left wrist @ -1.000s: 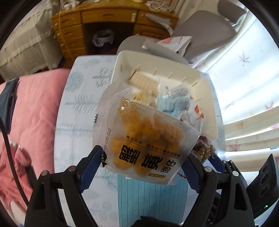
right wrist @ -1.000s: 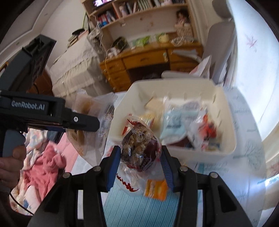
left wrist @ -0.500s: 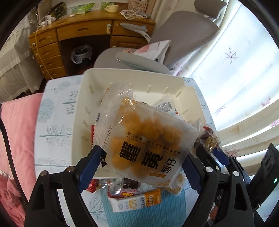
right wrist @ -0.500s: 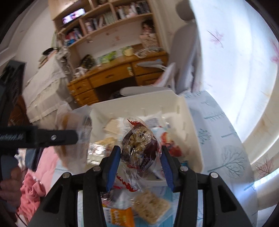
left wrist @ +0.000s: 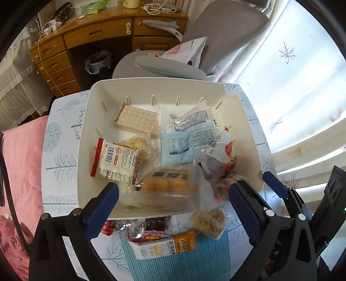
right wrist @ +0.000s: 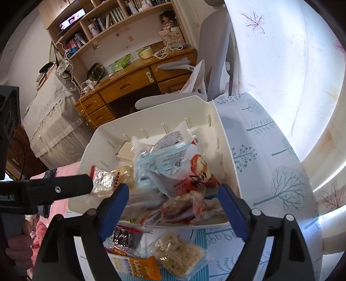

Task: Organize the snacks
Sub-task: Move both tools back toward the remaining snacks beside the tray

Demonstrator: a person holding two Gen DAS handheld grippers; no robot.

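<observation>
Both hand-held grippers, left (left wrist: 170, 201) and right (right wrist: 173, 205), had just opened wide, holding nothing; the puff packet (left wrist: 166, 190) at the bin's (left wrist: 86, 138) 6 o'clock rim risked sliding onto the tabletop (left wrist: 58, 164).

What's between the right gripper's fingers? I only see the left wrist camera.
Observer: Nothing is gripped. The right gripper has just been opening its jaws, and a red snack lies loose between them in the bin.
Operator: Who holds my left gripper?
Observer: A hand on its handle.
Operator: What's above the desk?
Observer: Bookshelves with a small screen.
</observation>
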